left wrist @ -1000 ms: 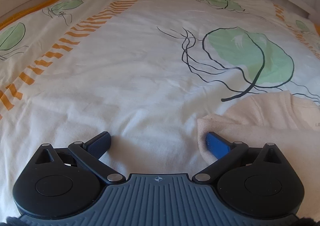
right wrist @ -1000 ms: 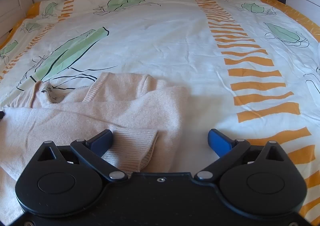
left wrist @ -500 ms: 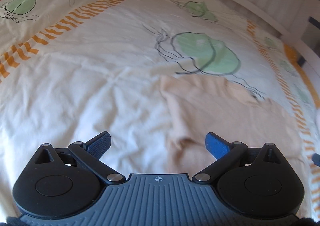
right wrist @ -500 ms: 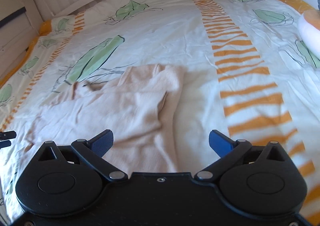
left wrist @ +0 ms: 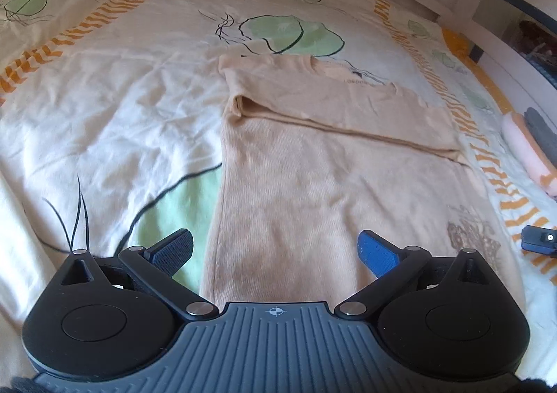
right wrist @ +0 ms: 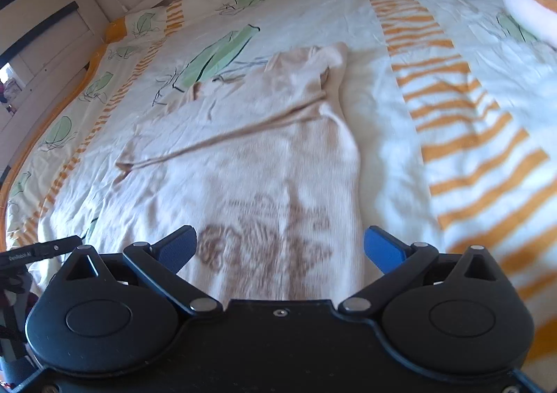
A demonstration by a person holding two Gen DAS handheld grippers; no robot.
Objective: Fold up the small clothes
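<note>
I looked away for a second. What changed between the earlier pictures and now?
Both tongs, left and right, pulled up and back from the beige sweater, so far more of it shows. Its sleeve now lies folded across the body. Both stayed open, holding nothing; the sweater stays on the bedspread.

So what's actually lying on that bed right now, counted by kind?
Beige sweater, spread flat with sleeves folded across: 1
Stack of folded clothes at the bed's edge: 1
Patterned duvet underneath: 1
Grippers, left gripper and right gripper, both open: 2
Total: 5
</note>
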